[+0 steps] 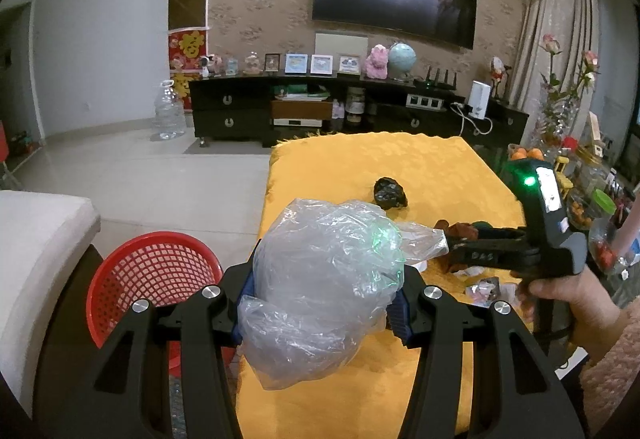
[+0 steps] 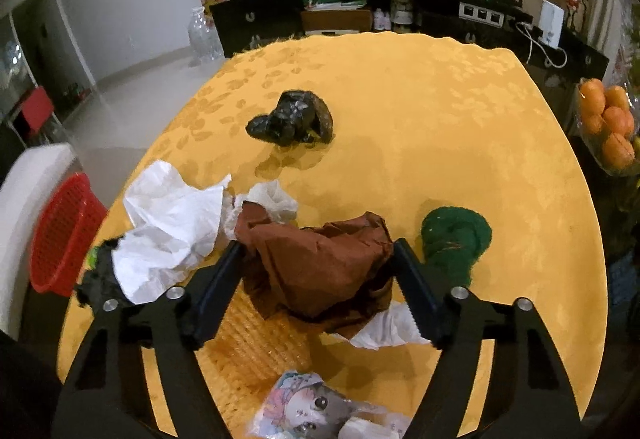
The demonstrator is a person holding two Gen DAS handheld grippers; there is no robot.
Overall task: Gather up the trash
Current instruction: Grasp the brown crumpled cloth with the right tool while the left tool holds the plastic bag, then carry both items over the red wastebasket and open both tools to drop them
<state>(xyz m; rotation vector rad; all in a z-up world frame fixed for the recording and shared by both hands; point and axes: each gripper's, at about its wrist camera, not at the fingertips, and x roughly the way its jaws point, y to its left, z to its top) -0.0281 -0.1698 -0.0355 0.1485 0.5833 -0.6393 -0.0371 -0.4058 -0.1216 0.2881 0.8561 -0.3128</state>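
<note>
The left tool [image 1: 320,303] is clamped on a crumpled clear plastic bag [image 1: 324,279], its blue pads pressed into the bag's two sides so the bulk balloons out above and below. It holds the bag over the near left corner of the yellow-clothed tabletop [image 1: 440,167], and the red mesh basket [image 1: 156,275] stands just left of and below that corner, beside a pale cushion. By my reading the bag is held there because the basket is where the rubbish goes.

The right tool [image 2: 316,271] straddles a crumpled brown paper wad [image 2: 320,263]; its ribbed fingers sit close against the wad's flanks, apparently touching, though I cannot tell whether they squeeze it yet. The wad lies at the near middle of the tabletop, on top of white scraps. More rubbish lies around it: a crumpled white paper [image 2: 172,223] to its left, a green knitted piece [image 2: 456,239] just to its right, a black crumpled bag [image 2: 292,119] further off, and a printed wrapper [image 2: 308,411] at the near edge.

Seen from the left wrist, a bare hand [image 1: 568,295] grips the right tool's handle from below, the tool lying across the tabletop with its nose dipped toward the pile. The left tool tilts moderately downward, its fingers aimed along the tabletop's left edge.
</note>
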